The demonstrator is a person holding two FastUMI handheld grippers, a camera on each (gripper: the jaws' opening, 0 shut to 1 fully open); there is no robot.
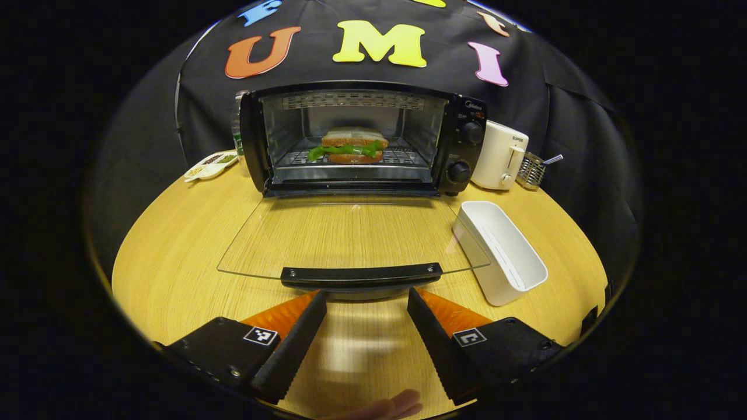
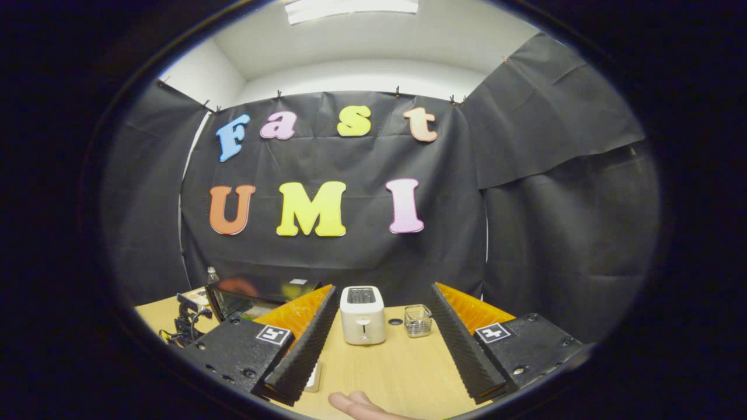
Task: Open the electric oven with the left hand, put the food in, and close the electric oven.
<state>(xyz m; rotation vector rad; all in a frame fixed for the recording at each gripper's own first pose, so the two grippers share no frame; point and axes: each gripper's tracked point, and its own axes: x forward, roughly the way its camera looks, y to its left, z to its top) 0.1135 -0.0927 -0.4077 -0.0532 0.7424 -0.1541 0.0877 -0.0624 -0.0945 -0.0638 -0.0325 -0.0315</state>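
Behind flat glass oven door [image 1: 356, 236], sandwich [image 1: 353, 146] on wire rack; both hand-held grippers [image 1: 366, 332] [image 2: 379, 344] wide, empty.

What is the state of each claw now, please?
Left claw: open, holding nothing, just short of the oven door handle.
Right claw: open, holding nothing, facing the toaster.

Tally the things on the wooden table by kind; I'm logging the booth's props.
Appliances: 2 (black electric oven with open glass door, white toaster)
Food: 1 (sandwich with green lettuce)
Containers: 3 (white rectangular plastic bin, small wire basket, white divided condiment tray)
Total: 6
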